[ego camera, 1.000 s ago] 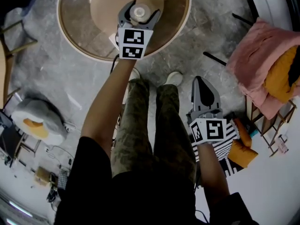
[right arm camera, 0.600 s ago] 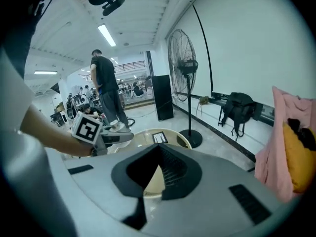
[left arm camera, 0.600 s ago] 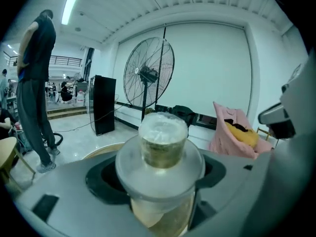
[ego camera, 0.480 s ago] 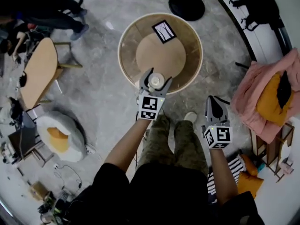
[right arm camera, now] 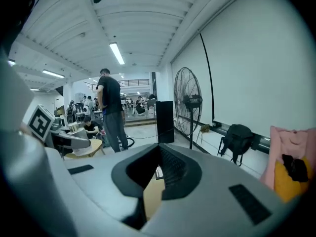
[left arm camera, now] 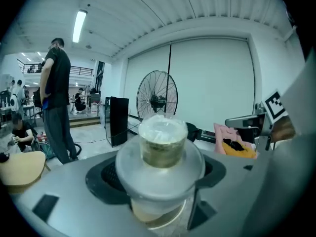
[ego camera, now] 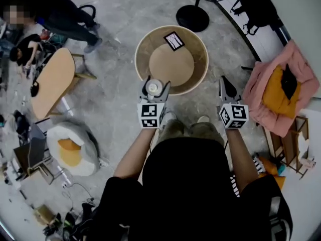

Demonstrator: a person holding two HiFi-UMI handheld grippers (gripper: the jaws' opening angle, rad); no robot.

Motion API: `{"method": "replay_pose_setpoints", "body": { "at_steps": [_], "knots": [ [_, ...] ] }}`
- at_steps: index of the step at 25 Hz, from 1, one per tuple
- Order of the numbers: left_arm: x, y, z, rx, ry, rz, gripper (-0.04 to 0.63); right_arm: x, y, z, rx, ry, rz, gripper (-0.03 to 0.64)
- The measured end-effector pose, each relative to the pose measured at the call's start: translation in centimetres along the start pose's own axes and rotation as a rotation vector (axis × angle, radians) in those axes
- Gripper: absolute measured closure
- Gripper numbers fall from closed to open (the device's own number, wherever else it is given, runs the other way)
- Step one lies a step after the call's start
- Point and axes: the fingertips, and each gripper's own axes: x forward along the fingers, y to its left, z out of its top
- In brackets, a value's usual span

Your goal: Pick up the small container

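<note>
The small container [ego camera: 153,88], a clear tub with a lid and a wrapped top, sits between the jaws of my left gripper [ego camera: 153,84], which is shut on it. It hangs in the air above the near rim of the round table [ego camera: 198,79]. In the left gripper view the container [left arm camera: 163,142] fills the middle, clamped by both jaws of the left gripper [left arm camera: 160,159]. My right gripper [ego camera: 225,86] hovers to the right of the table, shut, with nothing in it. In its own view the right gripper [right arm camera: 158,152] has its jaws meeting at the tips.
A marker card [ego camera: 174,40] lies on the far side of the table. A fan base [ego camera: 192,18] and a black bag [ego camera: 258,6] are beyond it. Pink bedding [ego camera: 293,64] sits right; a wooden chair [ego camera: 50,82], an egg cushion [ego camera: 70,147] and people [ego camera: 55,14] are left.
The left gripper has carried the container off the table's middle, up and back past the near rim. The right gripper has risen beside it. The head camera is higher, so everything looks smaller.
</note>
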Motion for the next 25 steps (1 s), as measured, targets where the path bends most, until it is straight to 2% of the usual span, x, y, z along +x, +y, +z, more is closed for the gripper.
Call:
{"method": "replay_pose_setpoints", "body": {
  "at_steps": [4,10,25],
  "knots": [
    [-3.0,0.6,1.5,0.012,-0.023,0.031,0.241,-0.5,0.6,1.6,-0.030,-0.016,0.016,0.595],
    [-3.9,2.6,3.9,0.017,-0.051,0.073,0.241,0.8,1.7,4.5,-0.064,-0.053,0.032,0.595],
    [-4.0,4.6,6.5,0.012,-0.085,0.065,0.241,2.2,1.8,7.9,-0.096,-0.092,0.024,0.595]
  ]
}}
